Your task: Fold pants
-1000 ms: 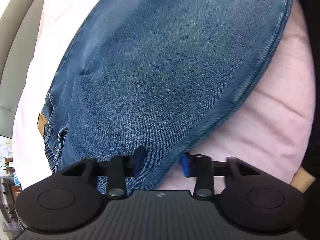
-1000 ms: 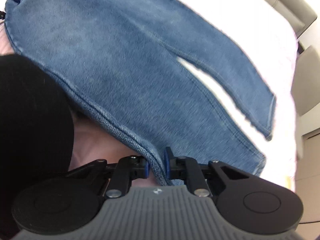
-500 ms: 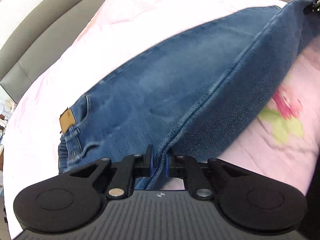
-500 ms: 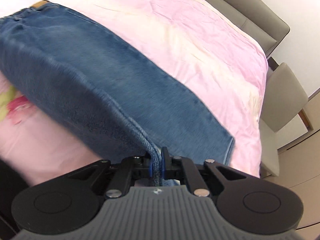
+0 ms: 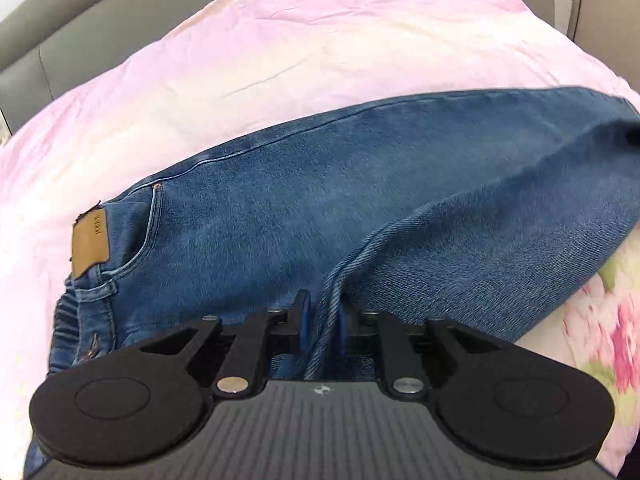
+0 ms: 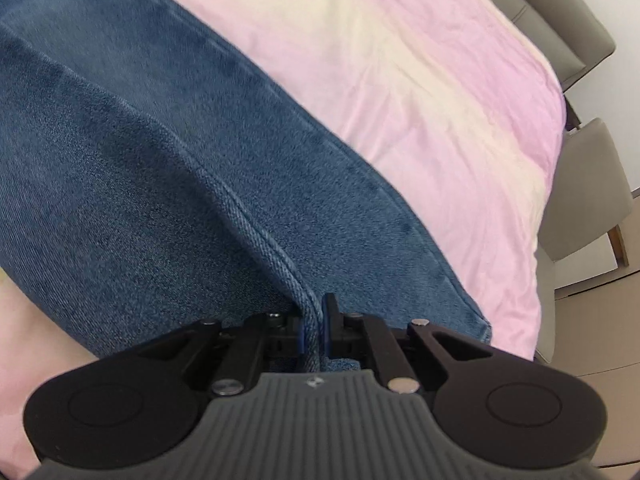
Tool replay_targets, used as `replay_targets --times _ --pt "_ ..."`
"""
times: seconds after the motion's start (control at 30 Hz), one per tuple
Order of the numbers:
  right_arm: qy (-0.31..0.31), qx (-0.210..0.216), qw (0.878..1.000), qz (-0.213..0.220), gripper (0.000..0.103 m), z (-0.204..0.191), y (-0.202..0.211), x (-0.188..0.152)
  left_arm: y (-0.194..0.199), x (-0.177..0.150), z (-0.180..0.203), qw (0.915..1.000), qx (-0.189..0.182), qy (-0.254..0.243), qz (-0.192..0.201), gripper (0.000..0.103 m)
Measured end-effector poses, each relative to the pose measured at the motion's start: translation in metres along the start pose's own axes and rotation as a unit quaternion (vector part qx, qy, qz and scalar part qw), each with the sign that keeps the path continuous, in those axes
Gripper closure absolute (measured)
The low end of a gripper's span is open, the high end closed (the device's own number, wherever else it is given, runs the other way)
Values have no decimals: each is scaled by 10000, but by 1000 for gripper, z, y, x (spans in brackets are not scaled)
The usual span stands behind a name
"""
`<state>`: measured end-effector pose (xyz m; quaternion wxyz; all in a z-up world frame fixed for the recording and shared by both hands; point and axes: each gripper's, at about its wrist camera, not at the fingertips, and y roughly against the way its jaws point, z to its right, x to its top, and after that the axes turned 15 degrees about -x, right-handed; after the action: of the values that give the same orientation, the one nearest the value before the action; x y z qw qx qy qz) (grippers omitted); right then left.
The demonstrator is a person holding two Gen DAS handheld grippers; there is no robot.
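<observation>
Plainly, the jeans (image 5: 320, 216) lay spread across the pink bedspread (image 5: 280, 60), with one denim layer doubled over another so that a thick stitched seam ran along the fold. The left gripper (image 5: 322, 318) had its blue-padded fingers (image 5: 304, 316) closed on that seam, a slight gap showing beside the cloth on one side, just below the jeans' waistband end, where a tan leather patch (image 5: 90, 242) sat beside a pocket. The right gripper (image 6: 314, 322) pinched the same kind of rolled seam tightly between its fingers (image 6: 329, 318), near the hem corner of the jeans. Beyond the jeans the bedspread stretched toward a grey headboard (image 5: 52, 36), and past the bedspread's far edge stood a grey chair (image 6: 588, 188).
</observation>
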<state>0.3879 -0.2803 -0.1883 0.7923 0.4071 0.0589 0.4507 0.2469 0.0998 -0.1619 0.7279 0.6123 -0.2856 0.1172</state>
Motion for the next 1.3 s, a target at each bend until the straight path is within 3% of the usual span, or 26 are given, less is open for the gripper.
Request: replay_targets --times 0.17,0.27,0.4,0.63,0.73,0.9,0.93,0.97,1.0,1.07,1.3 --pt "59 125 9999 -58 101 -7 -11 2 -1 8 -27 9993 -329 141 -116 46" --pt "72 202 9998 -41 101 -4 -12 1 7 13 -35 9973 -632 162 -342 42" --pt "85 234 9997 -20 101 -2 -14 2 27 10 -28 9919 -846 -372 -874 30" --pt "0 242 9997 36 101 1 -13 -2 69 -24 -7 9782 -696 -1205 -1544 28" --pt "-35 230 9997 55 101 2 -11 -3 81 -50 -3 9733 -353 -1491 -1707 23" --pt "-44 215 9998 28 101 2 -9 -1 73 -82 -6 9650 431 -1783 -1874 26" --pt "-59 208 9998 21 101 2 -9 -1 68 -85 -8 9646 573 -1727 -1911 31" --pt "-74 189 9998 21 101 3 -7 -1 64 -87 -10 9644 659 -1665 -1944 48" --pt "-94 170 9998 32 101 4 -5 -1 62 -88 -11 9663 697 -1576 -1911 57" --pt "-131 113 9998 125 102 7 7 -2 68 -89 -12 9724 780 -1450 -1654 62" --pt "-284 -65 9979 572 102 31 83 -30 118 -81 -20 9876 1236 -681 -695 69"
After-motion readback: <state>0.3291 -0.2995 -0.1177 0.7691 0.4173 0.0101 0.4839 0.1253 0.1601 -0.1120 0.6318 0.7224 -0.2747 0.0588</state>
